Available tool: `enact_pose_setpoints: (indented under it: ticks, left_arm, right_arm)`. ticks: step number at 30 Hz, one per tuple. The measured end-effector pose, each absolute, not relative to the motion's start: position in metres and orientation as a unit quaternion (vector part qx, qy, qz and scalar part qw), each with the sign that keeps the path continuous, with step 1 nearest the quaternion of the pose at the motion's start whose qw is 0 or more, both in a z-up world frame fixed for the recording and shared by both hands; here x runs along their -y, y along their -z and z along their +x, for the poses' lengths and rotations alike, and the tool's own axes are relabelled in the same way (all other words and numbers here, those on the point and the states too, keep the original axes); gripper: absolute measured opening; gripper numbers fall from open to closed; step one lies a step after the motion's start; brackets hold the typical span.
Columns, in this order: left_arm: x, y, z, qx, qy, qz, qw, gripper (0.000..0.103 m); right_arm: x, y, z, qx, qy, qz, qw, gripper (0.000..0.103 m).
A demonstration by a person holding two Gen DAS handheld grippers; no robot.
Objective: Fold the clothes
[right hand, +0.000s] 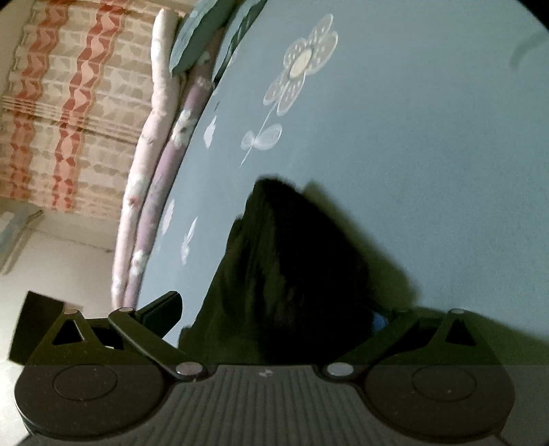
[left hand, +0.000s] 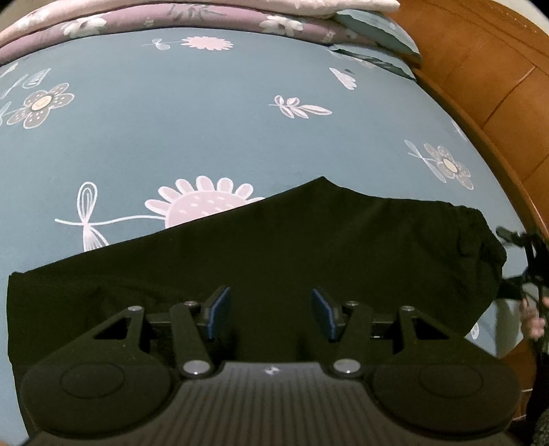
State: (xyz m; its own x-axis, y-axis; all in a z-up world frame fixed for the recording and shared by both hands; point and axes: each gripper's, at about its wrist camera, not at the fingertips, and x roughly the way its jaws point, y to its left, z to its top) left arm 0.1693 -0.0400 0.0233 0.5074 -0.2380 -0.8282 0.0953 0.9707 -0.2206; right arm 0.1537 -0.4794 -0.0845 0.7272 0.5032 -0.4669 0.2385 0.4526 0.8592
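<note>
Over the bed, two grippers at a black garment.

The left gripper (left hand: 271, 314) hovers with jaws apart above the garment (left hand: 274, 247), which lies flat on the blue floral sheet (left hand: 192, 130). The right gripper (right hand: 274, 319) has bunched cloth between its fingers; whether it is clamped, I cannot tell. A folded quilt (left hand: 144, 24) lies beyond.

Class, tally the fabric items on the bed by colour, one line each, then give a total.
Black garment: 1
Blue floral sheet: 1
Purple floral quilt: 1
Pale pink quilt: 1
Blue pillow: 1
Total: 5
</note>
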Motion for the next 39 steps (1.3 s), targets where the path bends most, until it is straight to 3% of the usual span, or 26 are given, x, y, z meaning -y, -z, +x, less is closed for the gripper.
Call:
enact_pose_setpoints:
  ticks: [7,24,26,30,32,34,39]
  left_arm:
    - [0.043,-0.023,0.171,-0.486,0.1,-0.073,0.865,0.053]
    - [0.044,-0.013,0.17,-0.487,0.091,-0.103,0.863,0.053]
    - [0.04,-0.01,0.169,-0.491,0.081,-0.105,0.861,0.053]
    - [0.031,-0.007,0.169,-0.494,0.058,-0.12,0.859,0.053]
    - [0.03,-0.007,0.169,-0.492,0.059,-0.124,0.86,0.053]
    - [0.031,-0.006,0.168,-0.493,0.061,-0.123,0.859,0.053]
    - [0.019,-0.008,0.162,-0.487,0.066,-0.124,0.862,0.053]
  right_arm:
    - [0.486,0.085,0.192,-0.373,-0.09,0.511,0.769,0.103]
    - [0.462,0.085,0.187,-0.395,-0.148,0.44,0.793,0.102]
    - [0.46,0.086,0.18,-0.396,-0.147,0.431,0.798,0.097]
    - [0.471,0.092,0.175,-0.399,-0.131,0.44,0.794,0.071]
    - [0.481,0.099,0.17,-0.404,-0.119,0.452,0.786,0.042]
    - [0.487,0.106,0.167,-0.404,-0.11,0.471,0.777,0.036]
    - [0.478,0.101,0.165,-0.404,-0.084,0.472,0.779,0.036]
